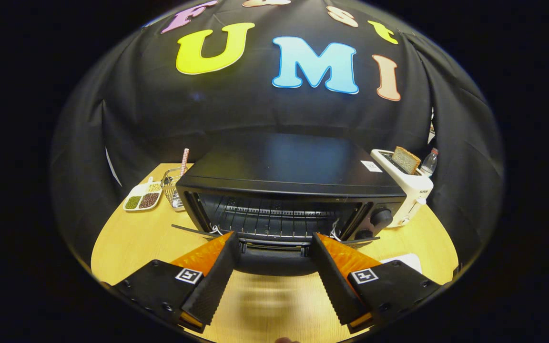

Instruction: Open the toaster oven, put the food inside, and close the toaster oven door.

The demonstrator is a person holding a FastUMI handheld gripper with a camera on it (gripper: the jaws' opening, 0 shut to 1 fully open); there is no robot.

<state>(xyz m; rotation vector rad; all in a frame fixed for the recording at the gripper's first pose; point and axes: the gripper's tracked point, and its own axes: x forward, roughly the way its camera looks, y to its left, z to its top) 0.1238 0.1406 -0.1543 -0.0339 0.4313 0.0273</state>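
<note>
Gripper (pixel 274 247) fingers spread wide, empty, tips at dropped door (pixel 274 259) of toaster oven (pixel 284 200). Door hangs open, rack bare. Door likely stiff, hinged; best hold is handle bar at its front edge. Left of oven: one sectioned dish (pixel 142 196), one wire basket (pixel 173 188). Right of oven: one toaster (pixel 405 183) holding one bread slice (pixel 405 159), one bottle (pixel 430 163) just behind.

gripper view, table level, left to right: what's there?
Divided dish of beans → wire basket → toaster oven, door down → white toaster with a bread slice → bottle. The hand-held gripper is open, its fingers flanking the lowered door.
</note>
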